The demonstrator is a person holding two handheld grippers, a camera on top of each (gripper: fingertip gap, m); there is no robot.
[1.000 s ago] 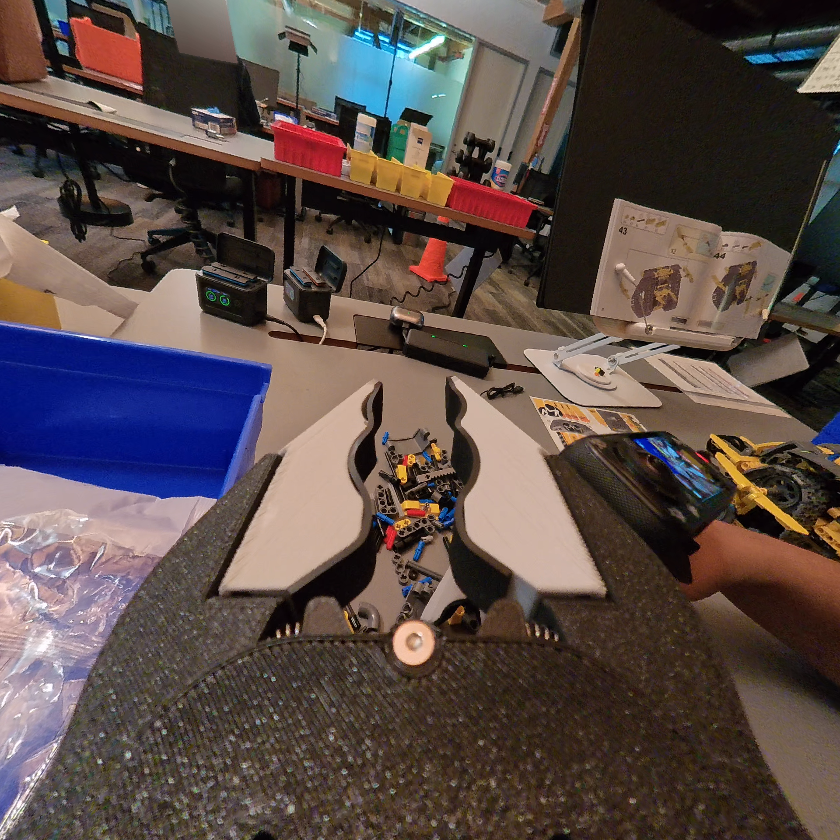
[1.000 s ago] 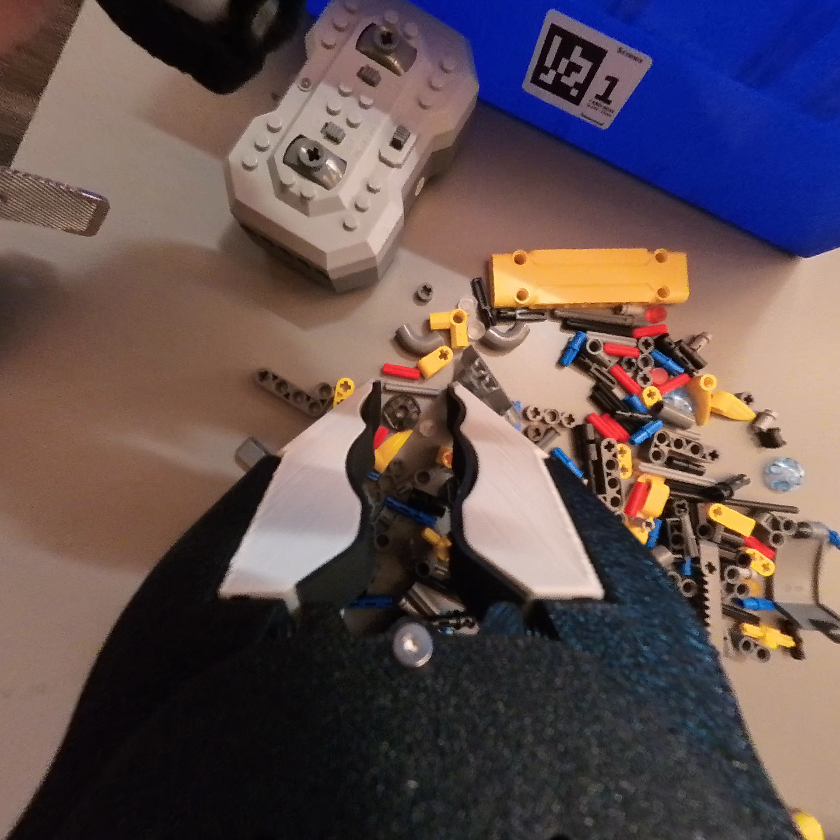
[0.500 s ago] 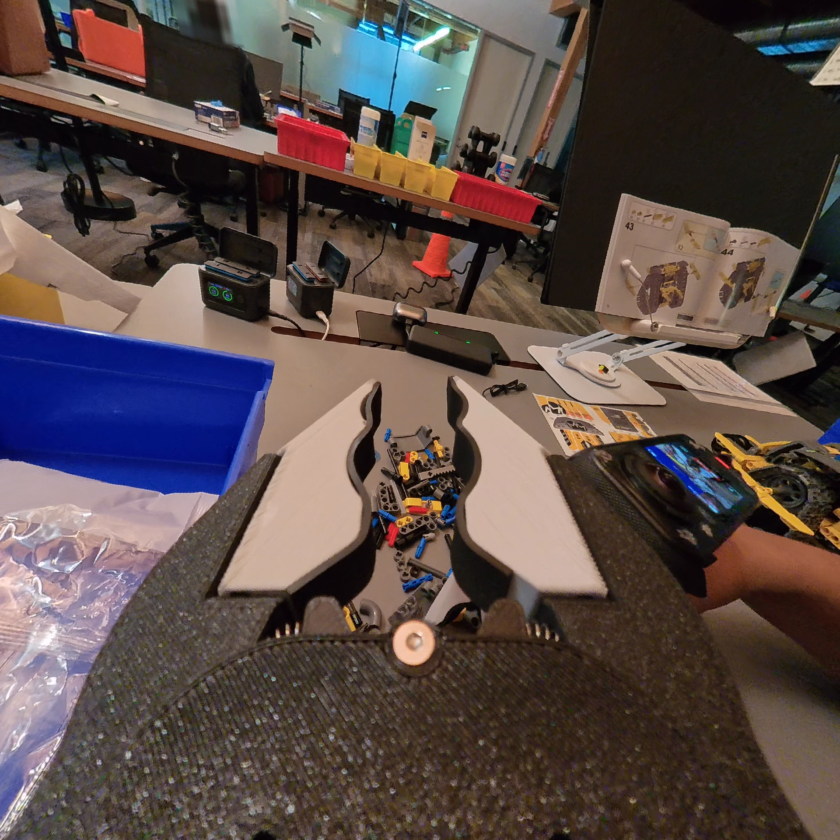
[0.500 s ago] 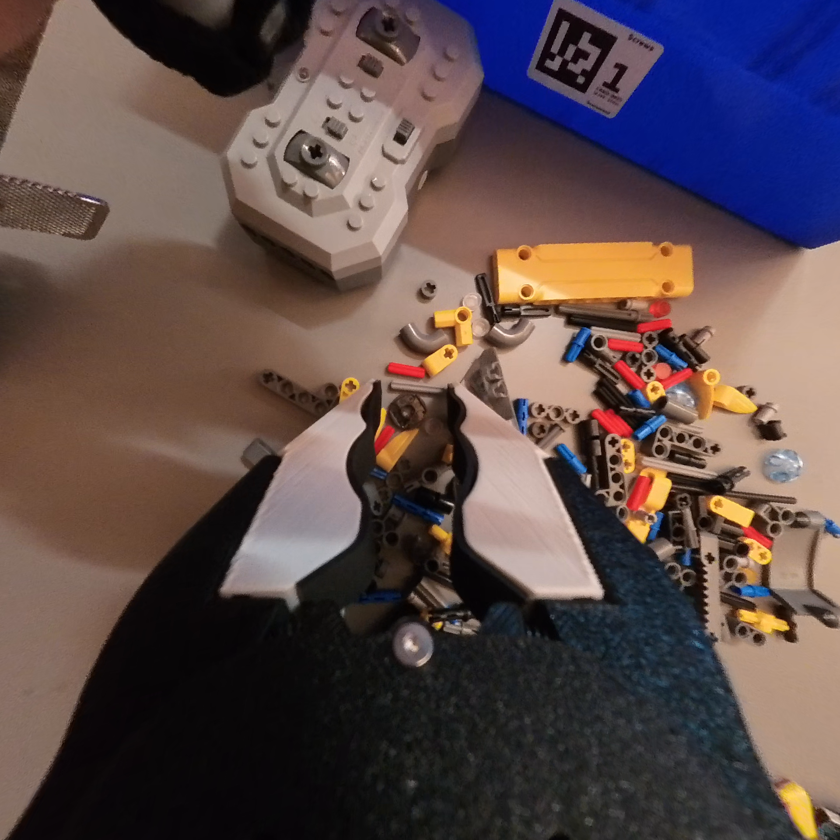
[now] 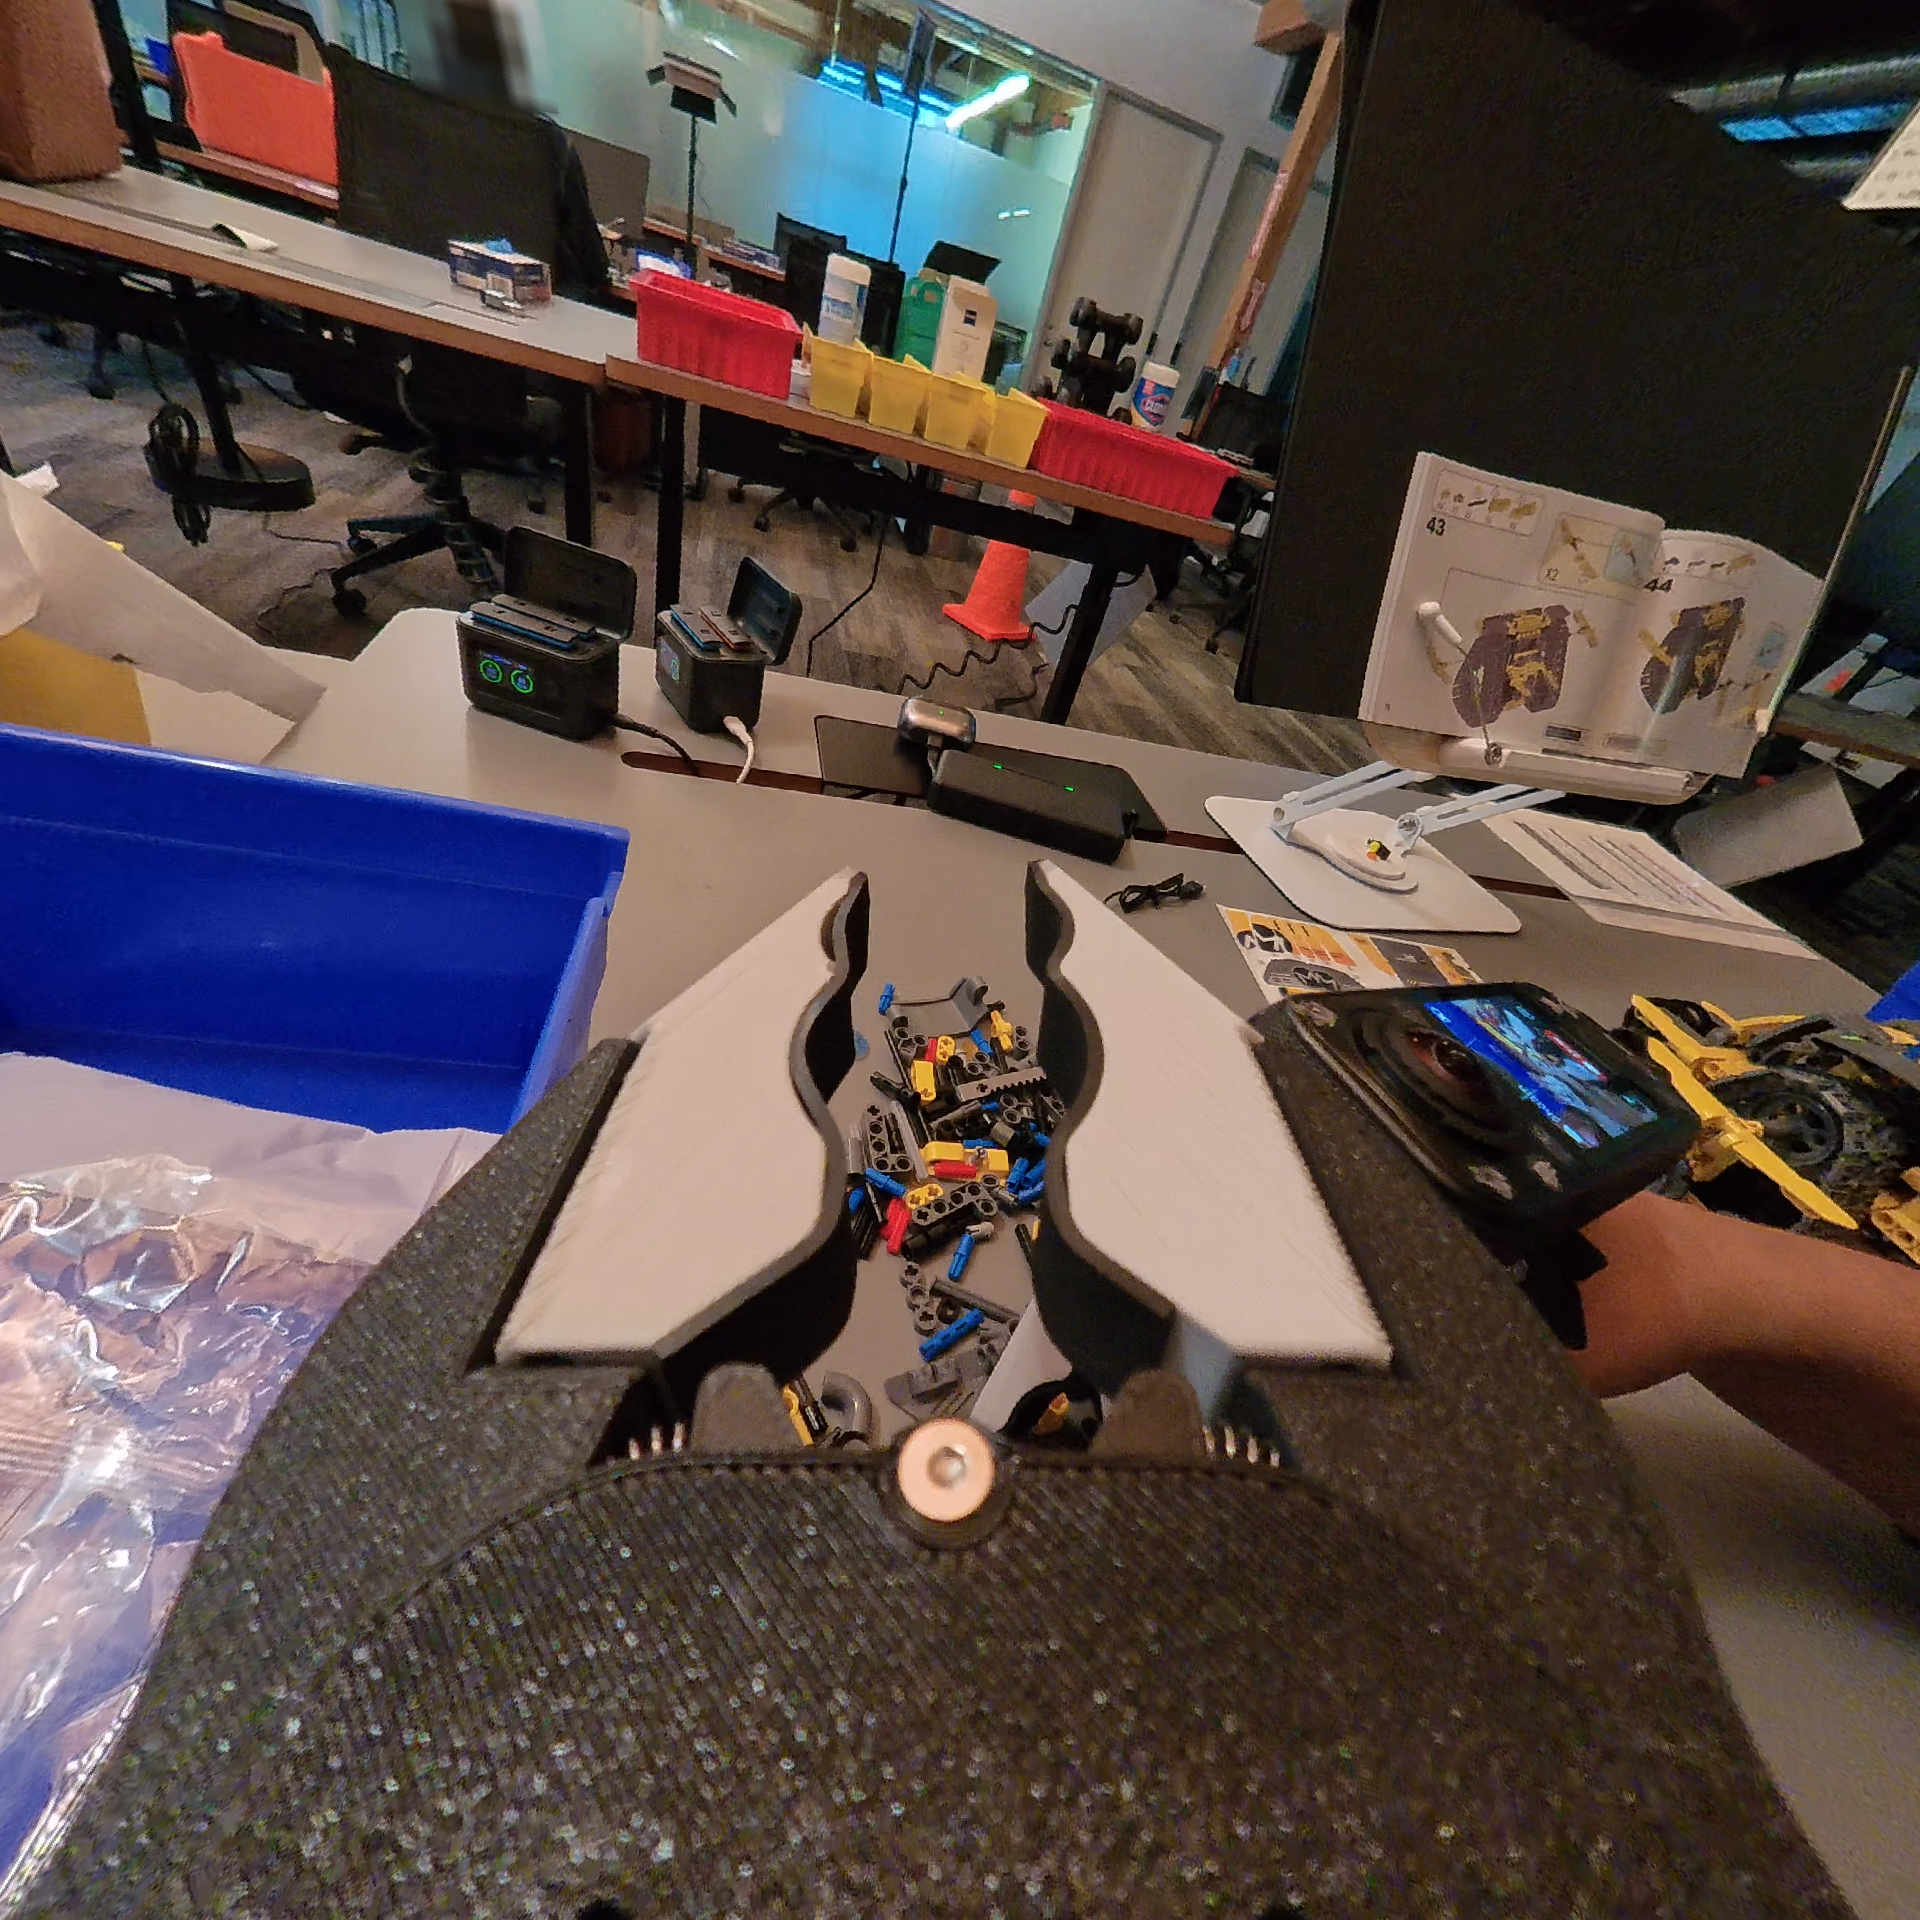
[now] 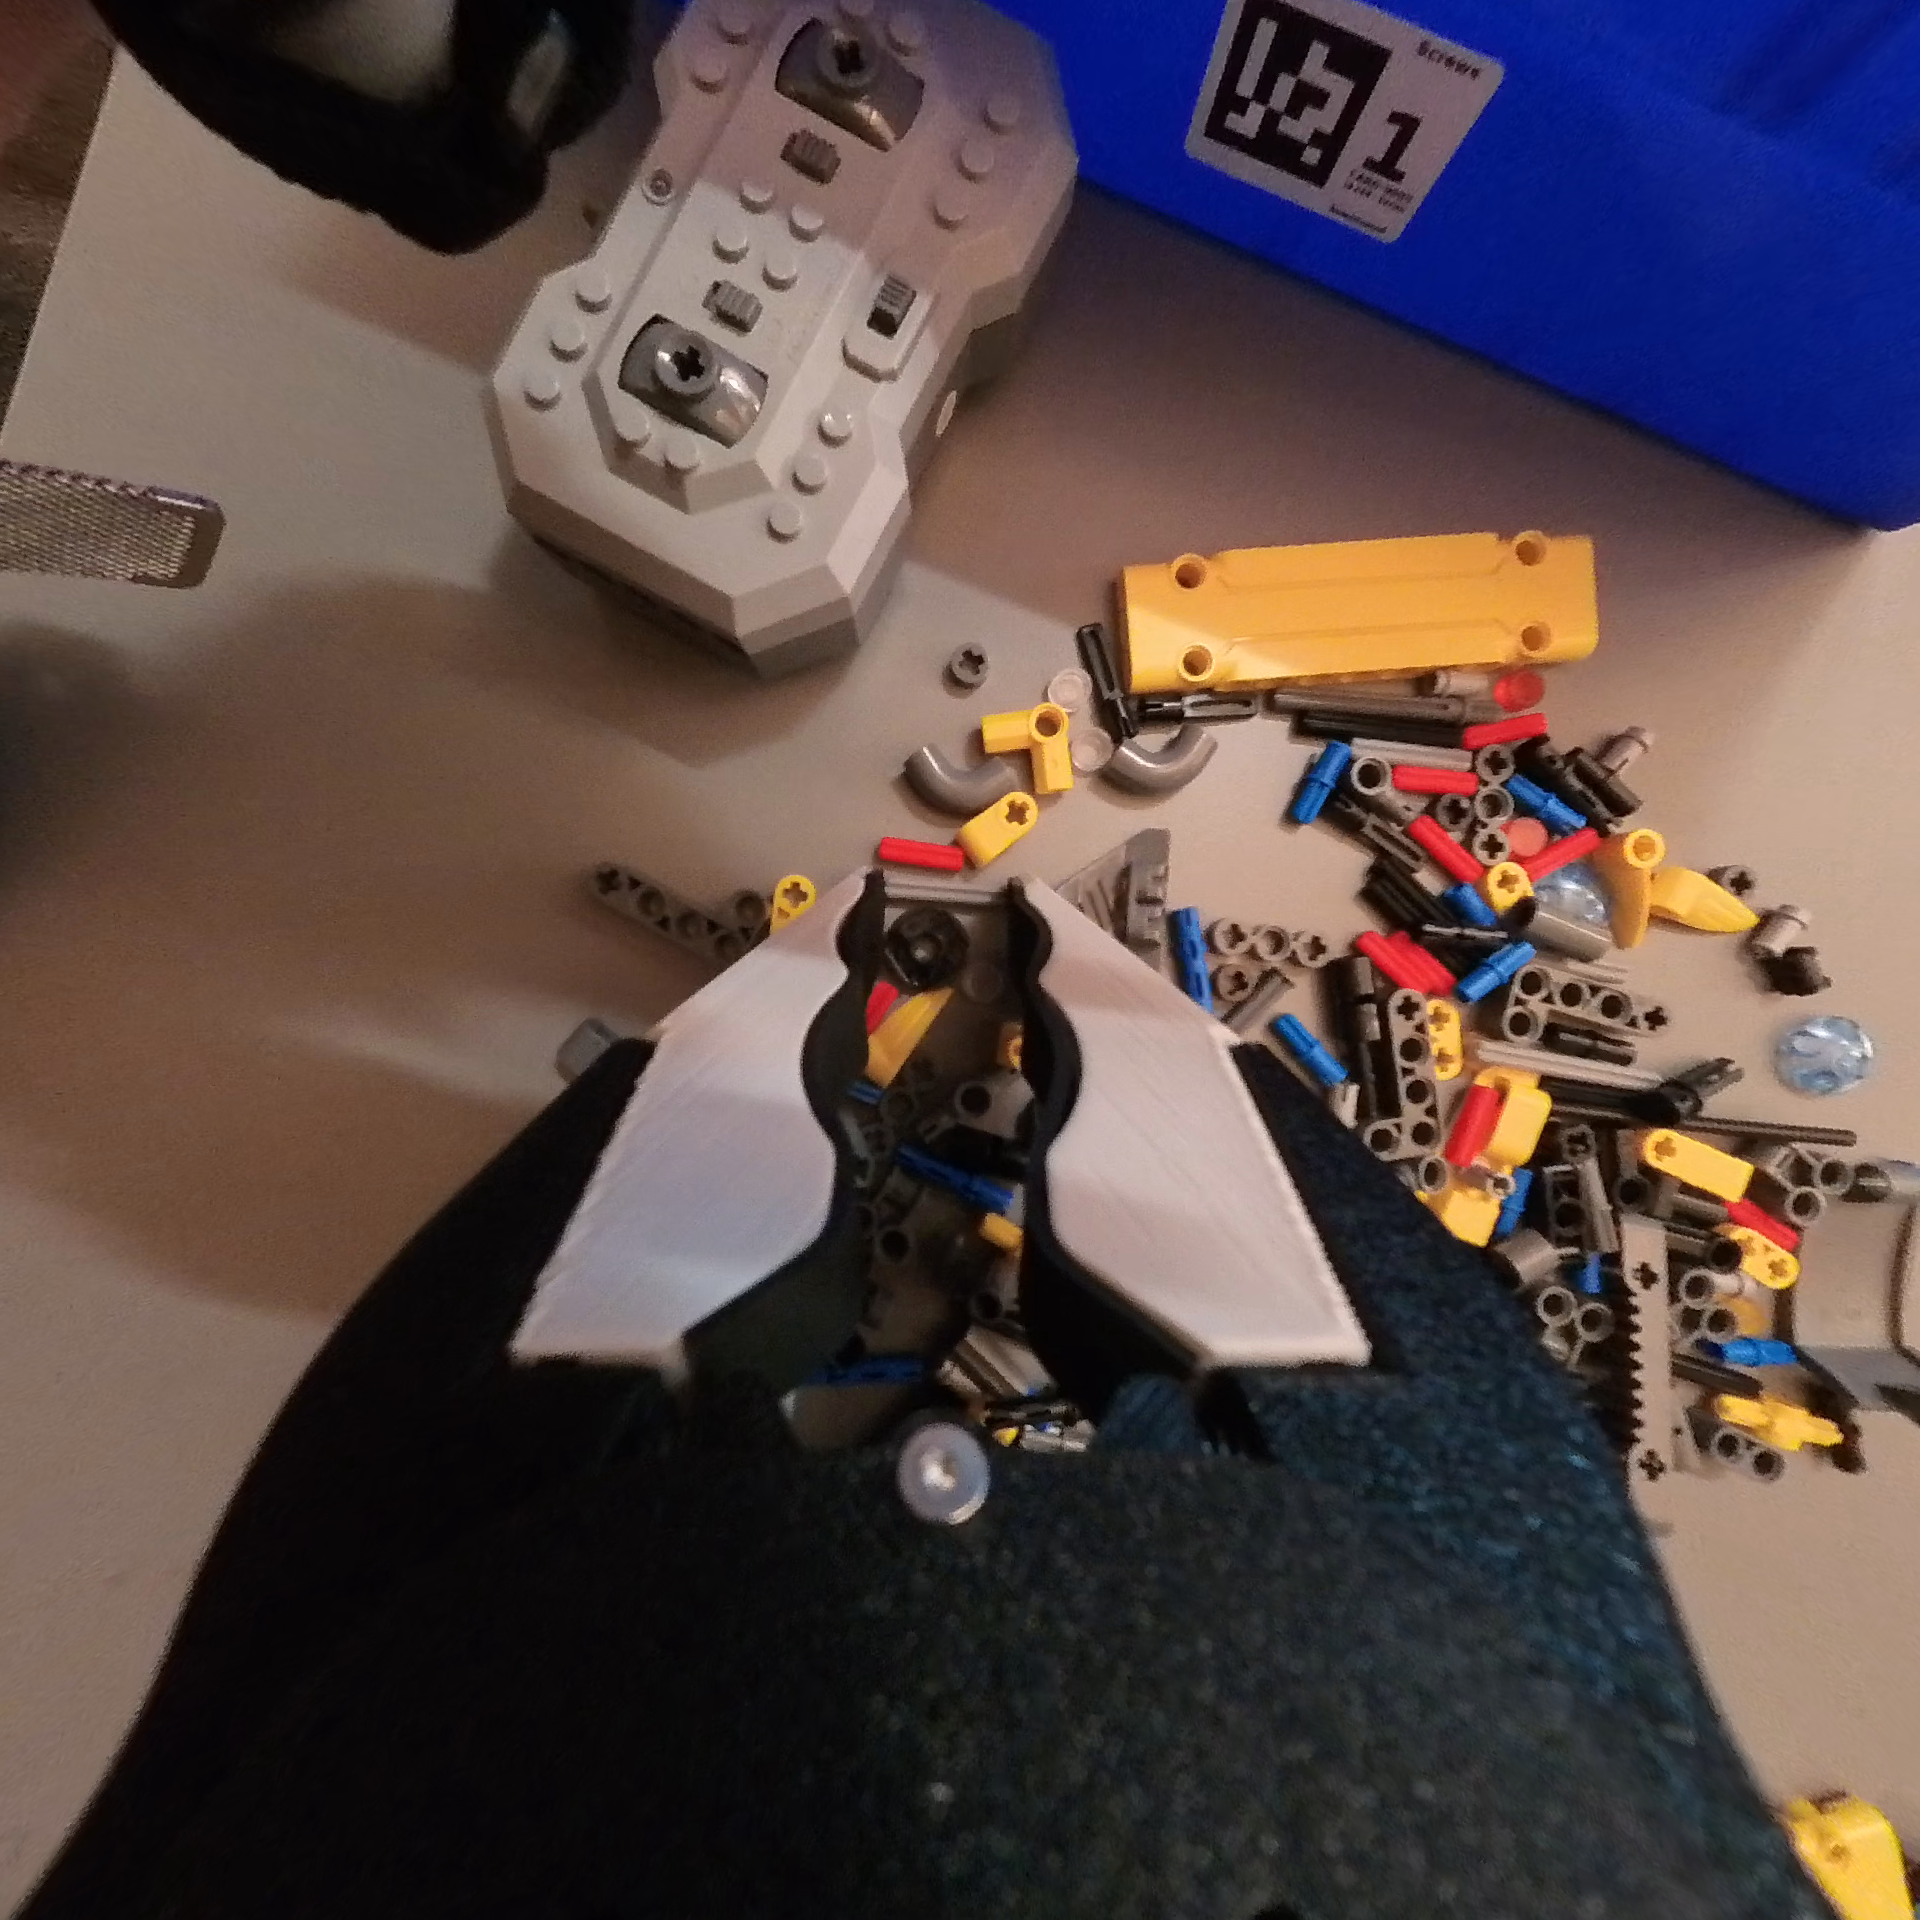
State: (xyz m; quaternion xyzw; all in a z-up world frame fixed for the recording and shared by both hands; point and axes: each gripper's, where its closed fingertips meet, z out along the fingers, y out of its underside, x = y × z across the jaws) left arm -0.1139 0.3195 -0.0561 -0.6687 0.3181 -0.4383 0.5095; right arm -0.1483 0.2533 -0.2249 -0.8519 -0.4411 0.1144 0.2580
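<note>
A pile of small red, yellow, blue, grey and black building pieces (image 5: 951, 1132) lies on the grey table. My left gripper (image 5: 945, 904) is open and empty, held above the near side of the pile. My right gripper (image 6: 948, 899) is open with a narrow gap, low over the left part of the pile (image 6: 1507, 1039). A black round piece (image 6: 923, 948) lies between its tips, untouched as far as I can tell. A grey studded block (image 6: 769, 343) and a long yellow panel (image 6: 1351, 613) lie just beyond. The right gripper's camera (image 5: 1496, 1081) and the hand behind it show in the left wrist view.
A blue bin (image 5: 260, 914) stands at the left, with a tagged wall (image 6: 1662, 260) behind the pile. A clear plastic bag (image 5: 156, 1403) lies at the near left. A partly built yellow-and-black vehicle (image 5: 1787, 1112), an open booklet on a stand (image 5: 1579, 623) and chargers (image 5: 540, 665) stand farther back. The grippers' ends are close to 20 cm from one another. From the right gripper's tips to the grey studded block (image 6: 769, 343) is close to 8 cm.
Almost nothing. Both views drift slightly and the right gripper's gap looks a touch narrower. Both grippers stay open and empty over the pile.
</note>
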